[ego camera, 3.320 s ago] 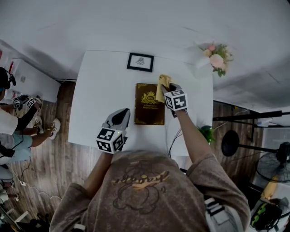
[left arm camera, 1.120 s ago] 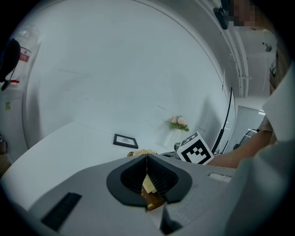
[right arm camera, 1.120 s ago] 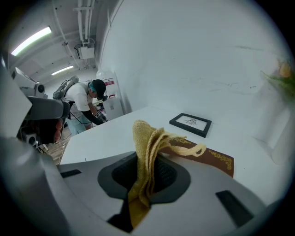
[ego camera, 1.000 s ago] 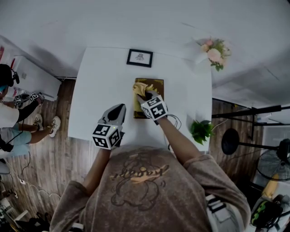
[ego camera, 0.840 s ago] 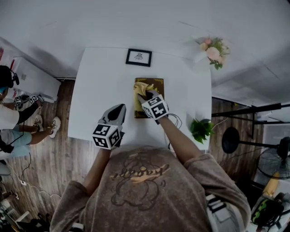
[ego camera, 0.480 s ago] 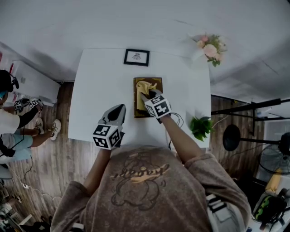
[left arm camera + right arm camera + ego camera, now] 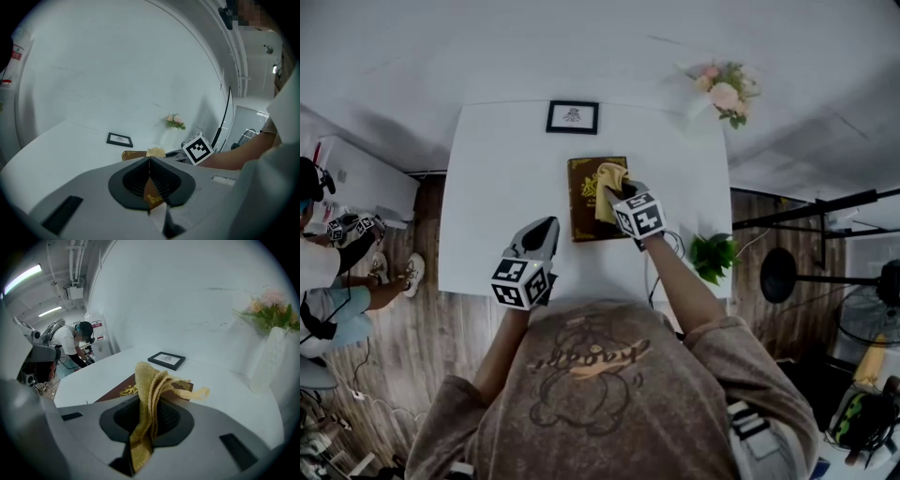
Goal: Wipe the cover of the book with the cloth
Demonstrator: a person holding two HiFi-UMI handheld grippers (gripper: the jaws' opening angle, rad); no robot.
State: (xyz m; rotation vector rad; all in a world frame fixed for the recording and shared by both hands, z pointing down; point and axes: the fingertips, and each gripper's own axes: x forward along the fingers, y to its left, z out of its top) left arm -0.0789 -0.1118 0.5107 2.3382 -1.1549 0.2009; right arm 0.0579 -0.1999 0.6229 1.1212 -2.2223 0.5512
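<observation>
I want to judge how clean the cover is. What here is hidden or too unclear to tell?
- Head view: the cloth and right gripper cover the right part of the book.
- Right gripper view: its own body hides where the cloth meets the cover.
- Left gripper view: the left gripper blocks most of the book.
- Any view: fine dust or smears on the cover are too small to see.

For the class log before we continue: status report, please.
Right tool shut on cloth, over book. Left tool shut, empty, off the book. Nothing in the way.
</observation>
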